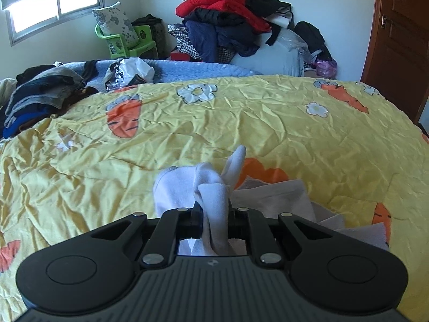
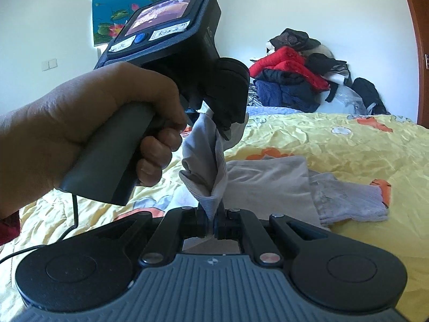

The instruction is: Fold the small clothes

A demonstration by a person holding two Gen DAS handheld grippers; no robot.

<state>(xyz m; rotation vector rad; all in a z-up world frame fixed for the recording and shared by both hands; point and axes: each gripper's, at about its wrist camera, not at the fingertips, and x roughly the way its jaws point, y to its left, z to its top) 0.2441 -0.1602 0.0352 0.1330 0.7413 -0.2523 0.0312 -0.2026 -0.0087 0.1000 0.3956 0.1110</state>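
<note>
A small white sock [image 1: 211, 193] is bunched up above the yellow carrot-print quilt [image 1: 241, 118]. My left gripper [image 1: 214, 210] is shut on one end of it. In the right wrist view the same sock [image 2: 203, 161] hangs stretched between both grippers. My right gripper [image 2: 213, 218] is shut on its ribbed cuff at the bottom. A hand [image 2: 88, 123] holds the left gripper [image 2: 225, 126] above, pinching the sock's upper end. A pale grey garment [image 2: 268, 179] lies flat on the quilt just beyond, one cuffed end [image 2: 354, 201] pointing right.
Folded dark clothes [image 1: 40, 94] are stacked at the bed's far left, beside crumpled bags [image 1: 128, 72]. A tall heap of red and dark jackets [image 1: 225, 21] stands against the back wall. A green chair [image 1: 126, 40] and a wooden door [image 1: 402, 40] flank it.
</note>
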